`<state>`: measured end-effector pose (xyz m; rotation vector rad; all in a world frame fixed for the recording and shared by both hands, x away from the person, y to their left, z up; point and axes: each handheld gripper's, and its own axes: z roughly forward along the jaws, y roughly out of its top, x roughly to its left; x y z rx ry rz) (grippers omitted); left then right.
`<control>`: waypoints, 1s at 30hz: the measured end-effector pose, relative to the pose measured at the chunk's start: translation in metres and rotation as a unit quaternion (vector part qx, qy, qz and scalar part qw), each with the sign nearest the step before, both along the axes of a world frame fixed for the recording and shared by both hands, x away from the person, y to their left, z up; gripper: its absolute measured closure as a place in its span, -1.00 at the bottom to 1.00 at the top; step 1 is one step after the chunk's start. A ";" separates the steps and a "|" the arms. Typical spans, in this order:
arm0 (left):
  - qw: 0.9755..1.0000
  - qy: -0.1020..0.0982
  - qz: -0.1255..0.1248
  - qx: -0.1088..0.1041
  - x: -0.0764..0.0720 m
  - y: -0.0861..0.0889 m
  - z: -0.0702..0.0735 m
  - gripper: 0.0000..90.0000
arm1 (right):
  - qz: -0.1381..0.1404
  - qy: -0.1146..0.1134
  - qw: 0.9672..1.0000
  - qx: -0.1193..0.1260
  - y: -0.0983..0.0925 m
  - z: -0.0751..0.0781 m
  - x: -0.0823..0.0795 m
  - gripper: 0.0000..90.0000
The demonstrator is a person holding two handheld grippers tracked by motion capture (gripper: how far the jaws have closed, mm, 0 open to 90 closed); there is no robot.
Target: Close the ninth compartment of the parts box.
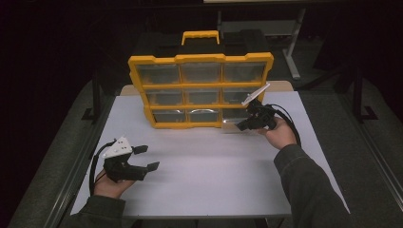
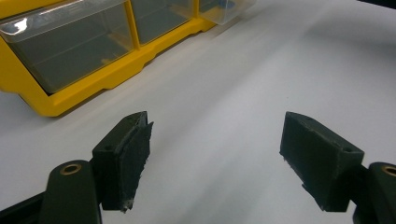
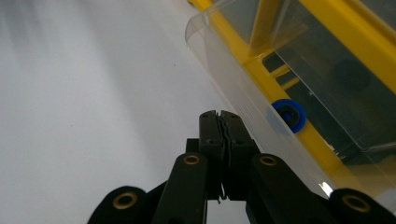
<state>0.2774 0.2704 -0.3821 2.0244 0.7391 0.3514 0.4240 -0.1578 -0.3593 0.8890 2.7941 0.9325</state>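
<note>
The right gripper [image 1: 240, 125], jaws pressed together, touches a clear drawer [image 3: 243, 98] pulled partway from a yellow organizer [image 1: 199, 59]. The left gripper [image 1: 147, 158] rests wide apart on the white table [image 1: 214, 175].

White table [image 1: 199, 175], dark floor [image 1: 43, 118], metal stand [image 1: 291, 52] behind

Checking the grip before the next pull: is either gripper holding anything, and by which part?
Nothing is held. The right gripper is shut and empty beside the clear drawer; the left gripper is open over the table.

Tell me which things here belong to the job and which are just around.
In the job:
- yellow organiser
- pulled-out clear drawer
- blue ring inside it
- right gripper, shut beside that drawer

Just around:
- left gripper, open
- white table
</note>
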 end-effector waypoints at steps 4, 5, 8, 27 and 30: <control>1.000 0.000 0.000 0.000 0.000 0.000 0.000 -0.47 | -0.003 -0.001 1.000 0.001 -0.001 0.000 0.003 0.93; 1.000 0.000 0.000 0.000 0.000 0.000 0.000 -0.47 | -0.004 -0.001 1.000 0.000 -0.001 0.000 0.004 0.93; 1.000 0.001 -0.001 0.002 0.000 0.001 0.000 -0.47 | -0.004 -0.004 1.000 -0.002 -0.001 0.000 0.006 0.92; 1.000 0.002 -0.002 0.002 0.001 0.001 0.000 -0.47 | -0.016 -0.010 1.000 0.000 0.001 0.007 0.013 0.92; 1.000 0.002 -0.001 0.001 0.001 0.001 0.000 -0.47 | -0.016 -0.018 1.000 -0.003 0.001 0.007 0.014 0.92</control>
